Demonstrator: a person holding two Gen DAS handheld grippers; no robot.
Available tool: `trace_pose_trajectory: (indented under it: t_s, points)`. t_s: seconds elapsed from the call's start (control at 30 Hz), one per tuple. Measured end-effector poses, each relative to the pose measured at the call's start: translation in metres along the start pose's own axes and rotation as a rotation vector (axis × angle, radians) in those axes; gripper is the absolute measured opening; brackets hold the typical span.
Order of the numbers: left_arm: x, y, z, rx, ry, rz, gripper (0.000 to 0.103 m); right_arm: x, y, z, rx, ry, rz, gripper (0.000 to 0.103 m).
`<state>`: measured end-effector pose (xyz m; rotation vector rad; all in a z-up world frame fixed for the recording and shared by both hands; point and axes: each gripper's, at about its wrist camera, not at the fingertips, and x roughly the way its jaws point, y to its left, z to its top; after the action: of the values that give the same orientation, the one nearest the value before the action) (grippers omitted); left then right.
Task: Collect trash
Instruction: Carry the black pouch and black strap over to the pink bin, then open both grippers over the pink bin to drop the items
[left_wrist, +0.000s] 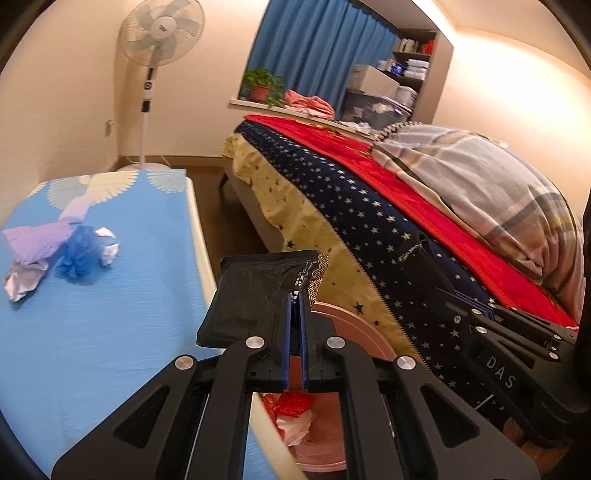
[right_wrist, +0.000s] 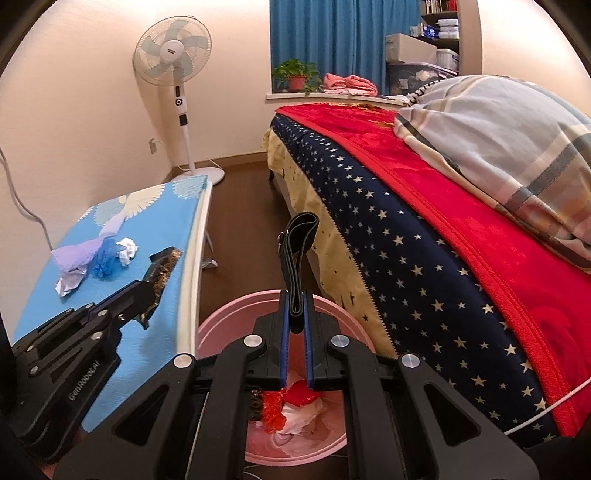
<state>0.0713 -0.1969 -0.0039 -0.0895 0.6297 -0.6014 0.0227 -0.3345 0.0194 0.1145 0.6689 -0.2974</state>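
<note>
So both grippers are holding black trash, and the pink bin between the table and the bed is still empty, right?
Not quite. The pink bin already has trash in it: red and white crumpled pieces lie at the bottom, as the right wrist view shows. The rest holds: the left gripper is shut on a black packet, and the right gripper is shut on a black strap.

Pink bin — near rim hidden behind fingers; black packet print — too small to read.
</note>
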Motion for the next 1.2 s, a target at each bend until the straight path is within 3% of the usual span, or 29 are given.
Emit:
trace_pose_trajectory:
  t_s: [0.23,0.53,0.9,1.2]
  points:
    - [0.012,-0.008,0.0,0.036,0.024,-0.06,0.004,0.004,-0.007,-0.002,0.0,0.018,-0.03,0.008]
    - [0.019,0.015,-0.004,-0.074,0.066,-0.132,0.005,0.011,-0.015,-0.004,0.026,0.051,-0.061,0.028]
    - [0.002,0.019,-0.002,-0.051,0.037,-0.089,0.005,0.005,-0.007,-0.004,0.029,0.015,-0.028,0.029]
    - [-0.019,0.054,0.0,-0.087,-0.028,0.039,0.005,-0.001,0.018,0.0,0.021,-0.044,0.052,0.029]
